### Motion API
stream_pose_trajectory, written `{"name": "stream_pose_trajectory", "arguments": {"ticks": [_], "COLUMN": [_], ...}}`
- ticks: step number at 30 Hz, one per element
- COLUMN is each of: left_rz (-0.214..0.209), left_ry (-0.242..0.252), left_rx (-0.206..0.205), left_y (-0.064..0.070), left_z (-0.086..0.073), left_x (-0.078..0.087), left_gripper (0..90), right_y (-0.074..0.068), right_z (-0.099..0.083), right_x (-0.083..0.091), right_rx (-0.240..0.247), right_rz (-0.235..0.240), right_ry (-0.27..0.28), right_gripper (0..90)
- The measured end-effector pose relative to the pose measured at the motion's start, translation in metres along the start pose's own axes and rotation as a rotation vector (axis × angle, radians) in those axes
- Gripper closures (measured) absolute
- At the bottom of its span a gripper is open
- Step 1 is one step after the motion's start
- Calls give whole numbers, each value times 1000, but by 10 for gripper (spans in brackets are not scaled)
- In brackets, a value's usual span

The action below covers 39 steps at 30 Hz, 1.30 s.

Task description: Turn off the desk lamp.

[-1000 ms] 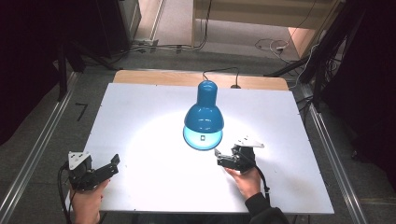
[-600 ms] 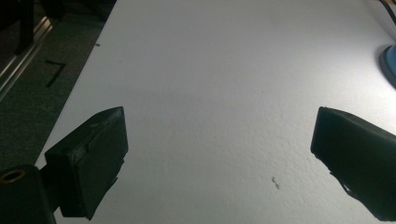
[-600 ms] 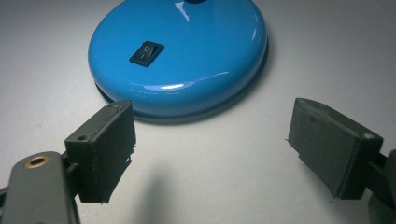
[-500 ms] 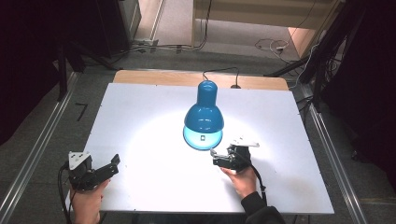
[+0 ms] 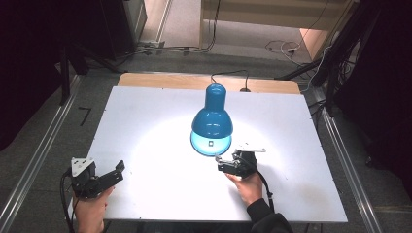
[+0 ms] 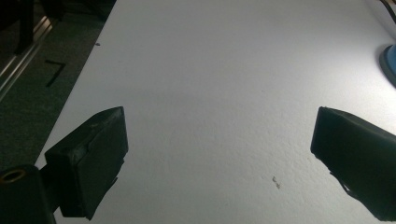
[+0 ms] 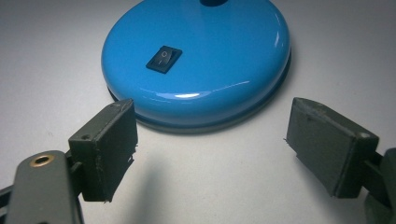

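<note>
R gripper [image 7: 210, 149] wide open, holding nothing, jaws aimed at lamp base [image 7: 196, 60] just ahead, not touching. Rocker switch [image 7: 163, 59] sits on base top, ahead and slightly left of jaw gap. Lamp mid-table, lit. L gripper [image 5: 99, 179] open, empty, well apart at near-left; R hand nearer. Switch position hard to read; shade hides most of base from above.

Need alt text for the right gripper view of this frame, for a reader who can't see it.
The right claw, its two dark jaws spread wide, hovers just short of the round glossy blue lamp base on the white table. A small black rocker switch sits on top of the base, left of its centre. Nothing is between the jaws.
</note>
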<state>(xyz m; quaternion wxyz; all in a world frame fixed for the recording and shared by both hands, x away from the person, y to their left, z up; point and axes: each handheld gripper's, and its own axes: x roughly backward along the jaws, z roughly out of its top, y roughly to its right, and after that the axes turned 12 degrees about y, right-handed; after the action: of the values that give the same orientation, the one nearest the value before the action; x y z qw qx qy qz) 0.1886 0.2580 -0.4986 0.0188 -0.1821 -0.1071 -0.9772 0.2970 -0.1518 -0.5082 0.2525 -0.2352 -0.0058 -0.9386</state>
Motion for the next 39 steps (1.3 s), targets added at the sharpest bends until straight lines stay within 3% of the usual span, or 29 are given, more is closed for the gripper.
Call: {"name": "stream_pose_trajectory", "arguments": {"ticks": [14,19,22,23,24,25,32,39], "left_rz": [-2,-4,-4,-4,-4,-4,-6,-7], "left_ry": [-1,-1,-1,-1,-1,-1,-1,-1], "left_rx": [3,1,1,1,1,1,3,2], "left_y": [0,0,0,0,0,0,0,0], "left_z": [0,0,0,0,0,0,0,0], "left_x": [0,0,0,0,0,0,0,0], "left_gripper": [47,48,48,48,47,47,47,48], "right_y": [-13,-16,-19,-19,-20,-20,-23,-26], "right_z": [3,3,3,3,3,3,5,6], "right_x": [-9,-11,-12,-12,-12,-12,-14,-19], "right_rx": [16,23,32,32,35,35,49,49], "right_rz": [0,-9,-13,-13,-15,-15,0,19], "right_ry": [38,69,102,102,110,110,138,153], "right_gripper": [236,356,509,509,593,593,866,877]}}
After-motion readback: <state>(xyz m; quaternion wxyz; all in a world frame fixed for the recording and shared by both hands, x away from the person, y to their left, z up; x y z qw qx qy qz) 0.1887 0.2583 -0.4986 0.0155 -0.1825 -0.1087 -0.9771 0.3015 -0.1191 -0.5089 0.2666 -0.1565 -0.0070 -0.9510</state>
